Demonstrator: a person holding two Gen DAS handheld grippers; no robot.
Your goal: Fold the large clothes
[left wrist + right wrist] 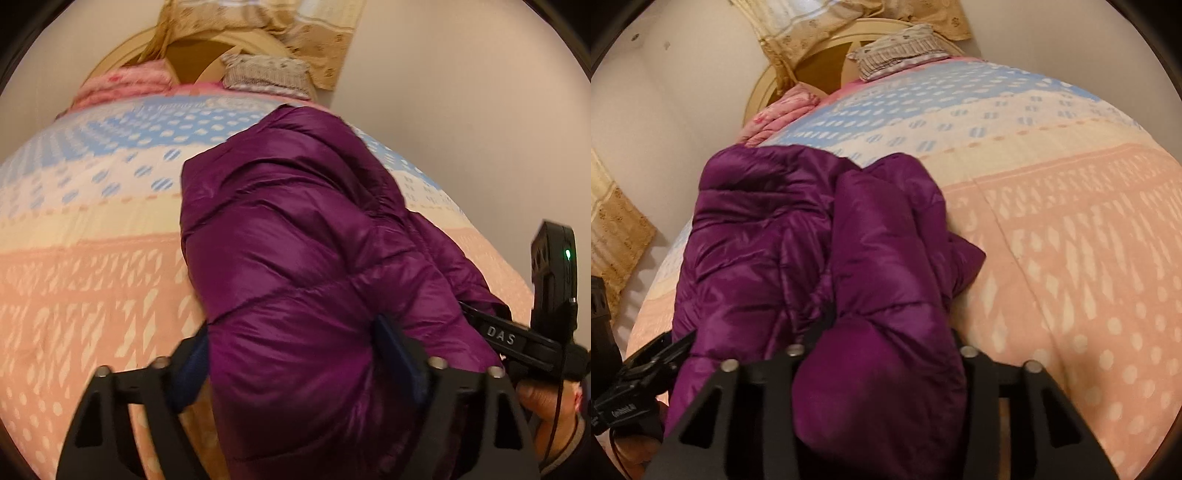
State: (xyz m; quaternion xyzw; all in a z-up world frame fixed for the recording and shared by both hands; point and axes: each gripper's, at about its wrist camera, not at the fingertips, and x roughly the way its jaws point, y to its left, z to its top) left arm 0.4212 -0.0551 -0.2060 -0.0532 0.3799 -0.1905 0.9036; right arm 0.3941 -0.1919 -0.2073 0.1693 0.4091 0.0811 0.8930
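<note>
One purple jacket (295,236), one bedspread (92,258), two claws, two pillows.

Dim warm indoor light, motion blur, fisheye-bent edges, dark corner vignette

Matte black angular plastic left claw (295,354) with triangular cutouts, silver round screw heads, dark blue pads; same black right claw (882,354), white "DAS" lettering, green LED, thin black cable, dark sleeve cuff (570,448)

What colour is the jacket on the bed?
Shiny purple jacket, quilted; the right wrist view shows it best.
</note>
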